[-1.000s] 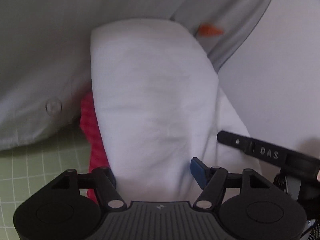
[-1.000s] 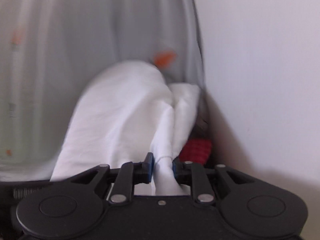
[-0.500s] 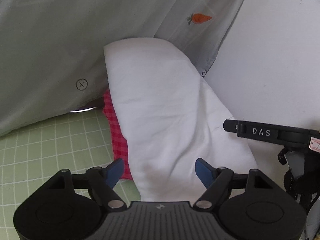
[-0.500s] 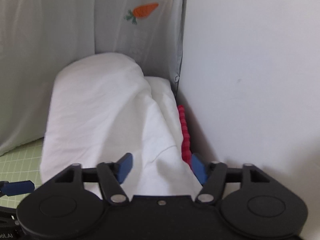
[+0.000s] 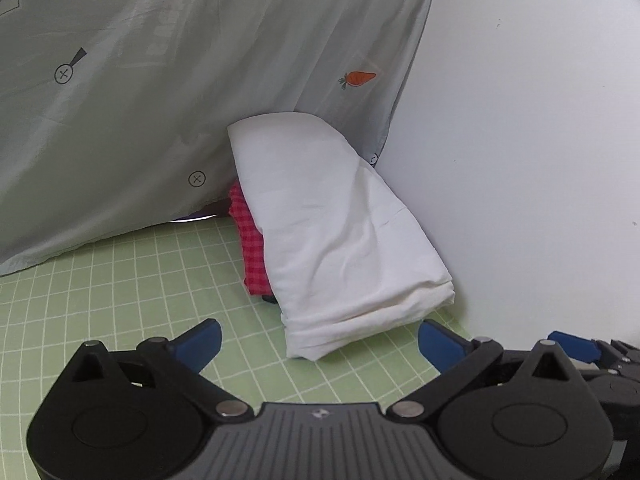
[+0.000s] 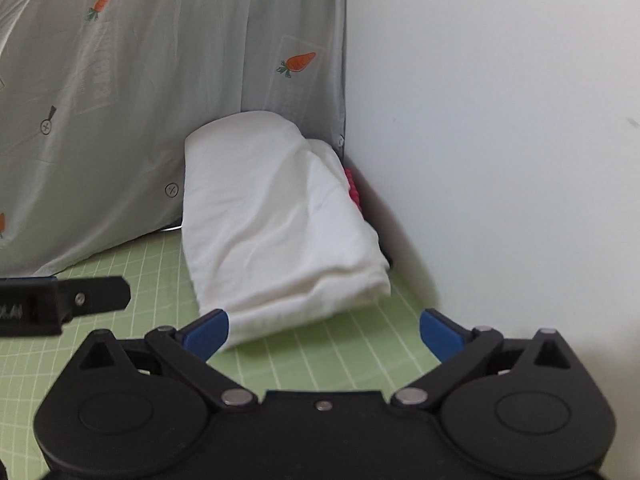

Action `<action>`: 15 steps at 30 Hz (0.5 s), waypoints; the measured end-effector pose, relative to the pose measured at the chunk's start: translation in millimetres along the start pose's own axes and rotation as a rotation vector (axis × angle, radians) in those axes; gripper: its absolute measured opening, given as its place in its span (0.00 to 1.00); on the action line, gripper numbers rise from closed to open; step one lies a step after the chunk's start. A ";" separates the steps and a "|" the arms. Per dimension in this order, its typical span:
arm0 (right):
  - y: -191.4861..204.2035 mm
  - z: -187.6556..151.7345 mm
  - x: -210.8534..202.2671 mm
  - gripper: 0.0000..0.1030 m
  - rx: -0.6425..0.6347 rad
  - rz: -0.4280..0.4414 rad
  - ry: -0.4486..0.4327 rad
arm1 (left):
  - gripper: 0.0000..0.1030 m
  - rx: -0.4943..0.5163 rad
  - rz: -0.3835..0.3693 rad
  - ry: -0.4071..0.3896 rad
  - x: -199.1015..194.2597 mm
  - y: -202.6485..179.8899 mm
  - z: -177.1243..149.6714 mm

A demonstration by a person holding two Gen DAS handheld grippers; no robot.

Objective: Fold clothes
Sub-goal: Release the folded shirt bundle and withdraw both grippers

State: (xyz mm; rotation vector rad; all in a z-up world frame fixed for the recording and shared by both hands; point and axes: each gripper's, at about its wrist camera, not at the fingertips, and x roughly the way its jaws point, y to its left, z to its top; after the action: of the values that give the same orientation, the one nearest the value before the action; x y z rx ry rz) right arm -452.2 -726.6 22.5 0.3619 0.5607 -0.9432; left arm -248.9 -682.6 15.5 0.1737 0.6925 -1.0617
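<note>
Resting on the green gridded desk (image 5: pixel 120 280), the folded white garment (image 5: pixel 336 232) is used here as the landmark: it lies with its far end tucked against the pale hanging sheet with carrot prints (image 5: pixel 200 80) and its right side close along the white wall (image 5: pixel 520 160), a corner spot that seems chosen so finished pieces are kept out of the working area. A red checked cloth (image 5: pixel 250 240) is seen beneath and just left of the white garment, partly covered by it – in the right wrist view only a thin red edge (image 6: pixel 354 190) shows on the garment's wall side, so the white piece is judged to be stacked on top of it. The left gripper (image 5: pixel 316 340) is held just in front of the garment's near folded edge, its blue fingers (image 5: pixel 200 338) spreading and nothing between them; the cloth is not touched. The right gripper (image 6: pixel 324 330) is likewise placed just before that near edge, fingers (image 6: pixel 440 330) parting and released – one blue pad sits visually against the garment's corner, though no grasp is made. The fold on this piece is judged complete, the neat layered edge facing the grippers being the sign of it. Both tools are pointed down toward the garment.
</note>
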 end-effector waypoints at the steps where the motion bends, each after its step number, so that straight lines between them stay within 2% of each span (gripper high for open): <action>1: 1.1 -7.4 -8.4 1.00 0.002 -0.004 0.004 | 1.00 0.006 0.001 0.003 -4.6 -1.7 -4.3; 5: 6.0 -33.8 -37.0 1.00 0.003 -0.033 0.021 | 1.00 0.020 0.025 0.018 -20.4 -7.8 -19.7; 9: 4.5 -52.0 -55.5 1.00 0.026 -0.042 0.039 | 1.00 0.016 0.013 0.038 -33.5 -10.5 -32.8; 15: 3.8 -64.7 -72.1 1.00 0.044 -0.049 0.041 | 1.00 0.055 0.053 0.071 -45.8 -17.4 -48.4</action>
State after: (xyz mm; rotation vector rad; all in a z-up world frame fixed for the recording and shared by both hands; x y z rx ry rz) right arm -501.2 -643.4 13.9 0.4093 0.5886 -0.9981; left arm -298.6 -635.5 8.6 0.2771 0.7196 -1.0287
